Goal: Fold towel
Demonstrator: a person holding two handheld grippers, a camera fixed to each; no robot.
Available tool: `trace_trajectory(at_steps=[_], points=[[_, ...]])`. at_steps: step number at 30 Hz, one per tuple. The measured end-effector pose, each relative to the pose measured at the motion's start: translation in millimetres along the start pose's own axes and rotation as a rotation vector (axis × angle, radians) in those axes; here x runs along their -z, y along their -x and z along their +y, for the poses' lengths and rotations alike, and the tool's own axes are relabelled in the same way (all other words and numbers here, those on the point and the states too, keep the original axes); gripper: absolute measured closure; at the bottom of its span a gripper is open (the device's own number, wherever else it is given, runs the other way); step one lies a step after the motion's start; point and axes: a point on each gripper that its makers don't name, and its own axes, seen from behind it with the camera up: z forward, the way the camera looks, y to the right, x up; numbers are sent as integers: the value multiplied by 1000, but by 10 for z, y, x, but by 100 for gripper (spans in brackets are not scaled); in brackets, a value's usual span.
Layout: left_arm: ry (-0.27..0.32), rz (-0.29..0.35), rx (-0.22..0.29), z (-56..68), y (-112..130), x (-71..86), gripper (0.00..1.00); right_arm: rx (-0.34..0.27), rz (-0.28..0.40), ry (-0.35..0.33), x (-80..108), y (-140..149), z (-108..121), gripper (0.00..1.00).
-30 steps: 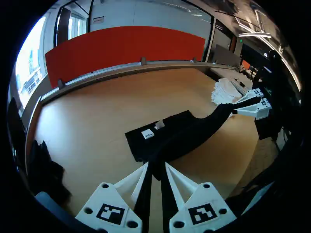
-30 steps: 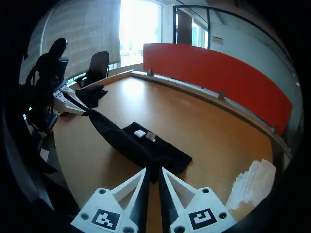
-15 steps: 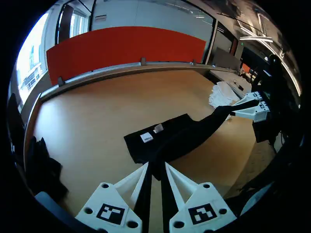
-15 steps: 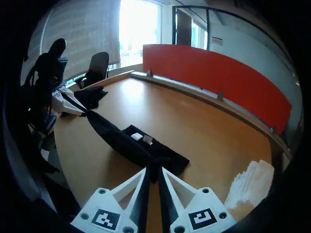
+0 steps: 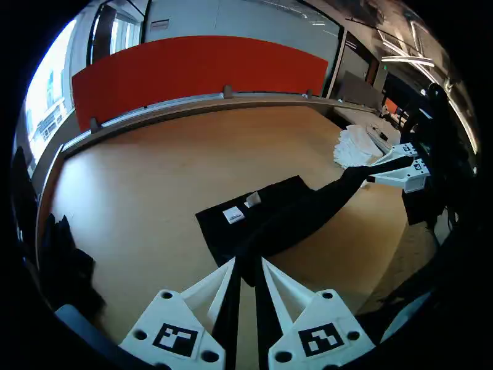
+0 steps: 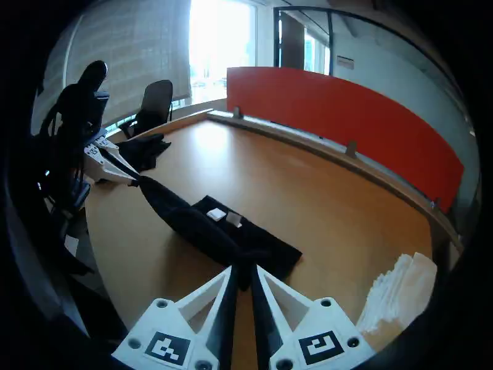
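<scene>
**Black towel held by both ends over the desk**

The left gripper has its jaws almost closed, with one end of the black towel pinched between them. The right gripper holds the other end the same way, jaws nearly together. The near edge of the towel is stretched and lifted between them. Its far part lies flat on the wooden desk, with two white tags on top. A stack of white cloths sits at the right, near the right gripper. A dark heap, probably more cloth, lies at the left. A red partition runs along the far edge.
</scene>
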Motion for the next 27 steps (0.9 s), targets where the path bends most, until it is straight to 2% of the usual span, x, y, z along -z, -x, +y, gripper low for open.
trace_trajectory(at_steps=[10,20,27], points=[[-6,-7,-6,-95,-42,-240,86,-8,-37,1,-212,79,104,86],[-17,-25,-15,-243,-78,-574,86,-37,-70,3,-442,178,247,86],[-13,-36,-23,-273,-71,-702,86,-35,-89,3,-509,256,303,86]])
